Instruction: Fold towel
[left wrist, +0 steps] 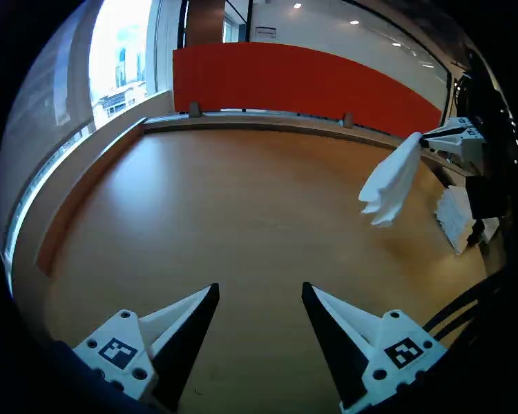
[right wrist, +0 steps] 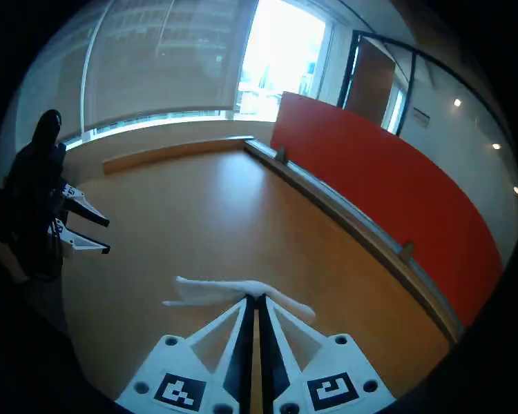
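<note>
My right gripper (right wrist: 257, 298) is clenched on the towel (left wrist: 391, 181) — it hangs long axis down over the table (left wrist: 245, 207); left gripper (left wrist: 260, 288) low, jaws apart

No legible words or numbers are showing anywhere. The left tool (left wrist: 260, 287) is carrying only black-and-white square markers (left wrist: 117, 352) on its fingers, patterns without letters, and the right tool (right wrist: 257, 299) is carrying the same kind. A small white sign (left wrist: 264, 32) is hanging on the far wall, too small to read.
</note>
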A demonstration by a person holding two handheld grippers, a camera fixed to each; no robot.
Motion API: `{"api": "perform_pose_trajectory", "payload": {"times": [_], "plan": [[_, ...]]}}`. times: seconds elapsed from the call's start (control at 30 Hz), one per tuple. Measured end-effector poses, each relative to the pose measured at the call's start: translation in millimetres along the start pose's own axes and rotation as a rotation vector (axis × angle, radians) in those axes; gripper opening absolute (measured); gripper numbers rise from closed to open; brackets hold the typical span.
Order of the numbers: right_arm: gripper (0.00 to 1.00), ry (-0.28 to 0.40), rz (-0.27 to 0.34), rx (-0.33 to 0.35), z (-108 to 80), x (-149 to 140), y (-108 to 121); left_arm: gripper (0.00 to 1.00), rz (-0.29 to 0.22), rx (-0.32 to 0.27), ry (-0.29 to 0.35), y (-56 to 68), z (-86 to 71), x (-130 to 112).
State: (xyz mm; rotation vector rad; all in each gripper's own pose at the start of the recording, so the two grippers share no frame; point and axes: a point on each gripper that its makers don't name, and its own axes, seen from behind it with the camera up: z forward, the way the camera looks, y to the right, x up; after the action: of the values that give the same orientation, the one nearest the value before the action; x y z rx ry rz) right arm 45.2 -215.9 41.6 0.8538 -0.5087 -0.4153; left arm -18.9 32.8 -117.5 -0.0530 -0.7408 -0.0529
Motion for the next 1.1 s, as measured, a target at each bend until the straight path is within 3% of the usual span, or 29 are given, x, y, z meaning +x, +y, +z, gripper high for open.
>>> {"api": "perform_pose_trajectory", "payload": {"times": [0.4, 1.1], "plan": [[0.04, 0.003, 0.049, -0.068, -38.6, -9.9, 47.3, 0.88, 0.020, -0.013, 0.006, 8.2, 2.5, 7.3], [0.04, -0.049, 0.097, -0.187, -100.1, -61.0, 130.2, 0.88, 0.042, -0.012, -0.009, 15.6, 3.6, 5.4]]}}
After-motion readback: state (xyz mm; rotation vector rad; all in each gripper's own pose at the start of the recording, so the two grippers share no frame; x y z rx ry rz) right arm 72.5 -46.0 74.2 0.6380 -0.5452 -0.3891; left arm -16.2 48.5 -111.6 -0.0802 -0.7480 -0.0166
